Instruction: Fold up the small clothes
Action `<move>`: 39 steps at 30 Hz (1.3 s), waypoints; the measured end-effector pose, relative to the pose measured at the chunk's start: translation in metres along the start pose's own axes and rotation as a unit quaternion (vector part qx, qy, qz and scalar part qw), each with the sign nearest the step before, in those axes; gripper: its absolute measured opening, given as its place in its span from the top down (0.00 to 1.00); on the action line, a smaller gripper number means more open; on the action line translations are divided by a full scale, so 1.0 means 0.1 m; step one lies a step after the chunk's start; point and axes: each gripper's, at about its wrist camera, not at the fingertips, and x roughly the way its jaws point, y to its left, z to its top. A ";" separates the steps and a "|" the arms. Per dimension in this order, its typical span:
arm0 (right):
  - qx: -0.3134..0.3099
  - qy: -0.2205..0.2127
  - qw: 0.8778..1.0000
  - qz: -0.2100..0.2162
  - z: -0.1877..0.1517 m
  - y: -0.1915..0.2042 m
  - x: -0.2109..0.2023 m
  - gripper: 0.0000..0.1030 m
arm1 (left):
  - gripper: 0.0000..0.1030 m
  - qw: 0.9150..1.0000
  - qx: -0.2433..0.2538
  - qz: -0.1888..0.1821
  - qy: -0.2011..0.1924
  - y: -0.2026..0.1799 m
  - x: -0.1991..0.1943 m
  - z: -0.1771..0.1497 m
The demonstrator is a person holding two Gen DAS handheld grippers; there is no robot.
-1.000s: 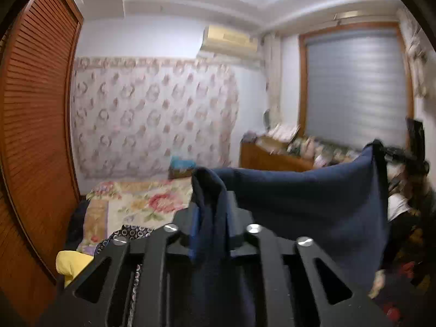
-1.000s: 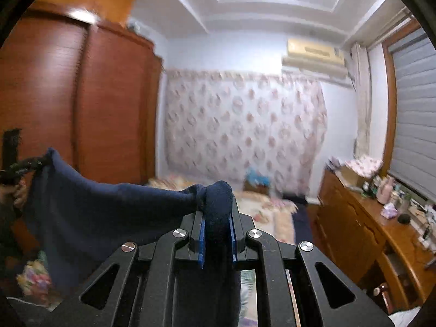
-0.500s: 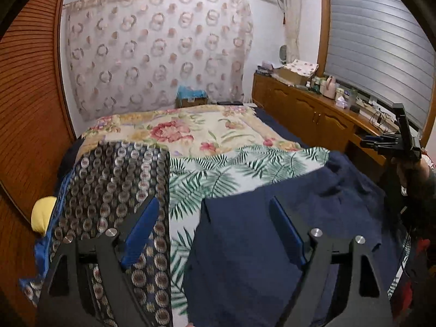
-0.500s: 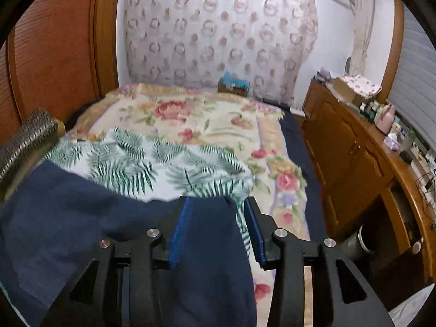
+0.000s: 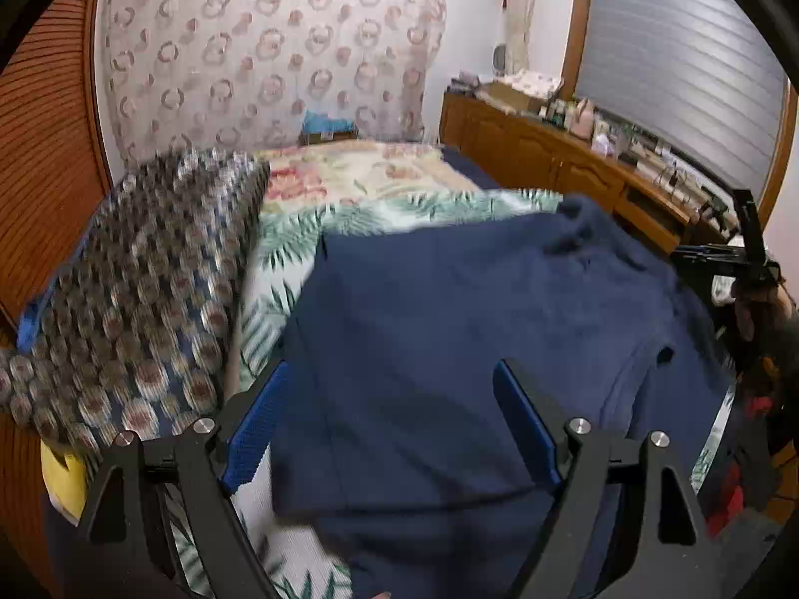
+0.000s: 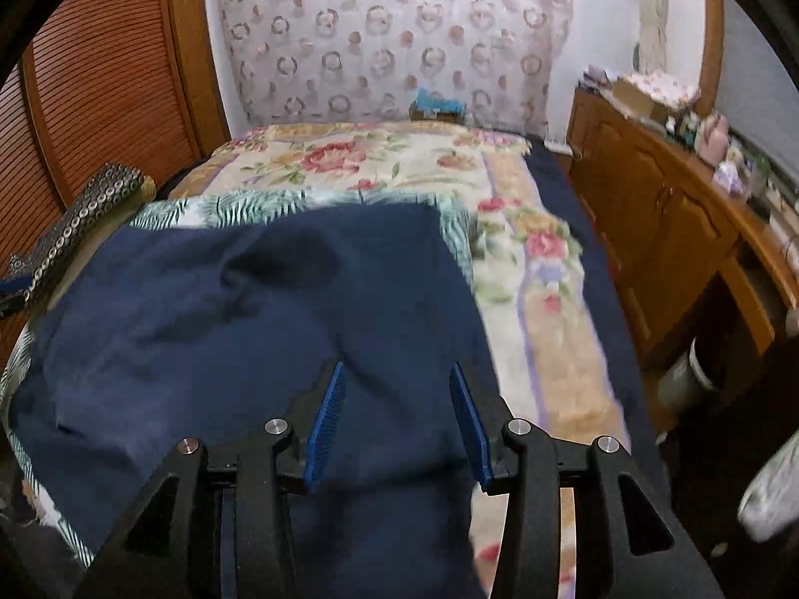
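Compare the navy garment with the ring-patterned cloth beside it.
The navy garment is plain and dark; the ring-patterned cloth is busily printed. The garment lies spread mid-bed between both open grippers; the cloth sits heaped along the wardrobe side. Both rest on the bed.

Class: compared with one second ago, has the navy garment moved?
Yes. The navy garment has dropped from mid-air, level with the window blind, down flat onto the bed; both grippers are open.

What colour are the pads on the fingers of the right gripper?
Blue, with a ribbed surface; the pads show best in the right wrist view.
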 end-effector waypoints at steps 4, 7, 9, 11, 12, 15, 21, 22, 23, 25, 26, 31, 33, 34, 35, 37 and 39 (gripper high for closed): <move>0.033 0.015 0.999 0.021 -0.05 -0.06 0.01 0.56 | 0.19 1.000 -0.001 0.009 0.023 -0.04 0.11 -0.18; 0.042 0.026 0.998 0.033 -0.07 -0.07 0.01 0.56 | 0.19 0.998 0.003 0.022 0.051 -0.05 0.24 -0.28; 0.046 0.036 0.997 0.042 -0.06 -0.03 0.09 0.56 | 0.19 0.997 0.010 0.033 0.074 -0.06 0.35 -0.32; 0.044 0.035 0.998 0.033 -0.05 -0.01 0.11 0.56 | 0.19 0.997 0.016 0.034 0.072 -0.08 0.36 -0.31; 0.044 0.035 0.998 0.029 -0.02 -0.01 0.12 0.56 | 0.19 0.997 0.017 0.031 0.073 -0.09 0.36 -0.31; 0.056 0.032 0.998 0.020 0.08 -0.06 0.15 0.56 | 0.16 0.996 0.019 0.035 0.079 -0.10 0.40 -0.31; 0.056 0.006 0.998 -0.024 0.17 -0.03 0.22 0.56 | 0.14 0.995 0.035 0.040 0.086 -0.17 0.44 -0.29; 0.052 0.002 0.998 -0.030 0.17 -0.02 0.21 0.56 | 0.14 0.995 0.036 0.040 0.086 -0.15 0.43 -0.31; 0.049 0.002 0.998 -0.033 0.16 -0.01 0.21 0.56 | 0.14 0.995 0.037 0.041 0.085 -0.16 0.42 -0.32; 0.049 0.000 0.998 -0.033 0.16 -0.03 0.20 0.56 | 0.14 0.995 0.037 0.042 0.084 -0.16 0.41 -0.34; 0.050 0.000 0.998 -0.032 0.15 -0.03 0.21 0.56 | 0.14 0.995 0.037 0.042 0.084 -0.16 0.42 -0.34; 0.039 0.002 0.999 -0.027 0.06 0.04 0.29 0.46 | 0.14 0.995 0.037 0.041 0.083 -0.16 0.43 -0.34; 0.029 0.004 0.999 -0.035 0.05 0.07 0.35 0.44 | 0.14 0.995 0.036 0.041 0.083 -0.15 0.42 -0.35; 0.027 0.004 0.999 -0.036 0.05 0.07 0.35 0.43 | 0.14 0.995 0.037 0.041 0.083 -0.15 0.42 -0.35; 0.028 0.004 0.999 -0.035 0.05 0.08 0.34 0.43 | 0.14 0.995 0.034 0.039 0.081 -0.14 0.40 -0.35; 0.028 0.004 0.999 -0.034 0.05 0.07 0.34 0.43 | 0.14 0.996 0.026 0.035 0.078 -0.11 0.35 -0.38; 0.027 0.005 0.999 -0.036 0.05 0.06 0.35 0.43 | 0.14 0.997 0.007 0.026 0.066 -0.03 0.25 -0.42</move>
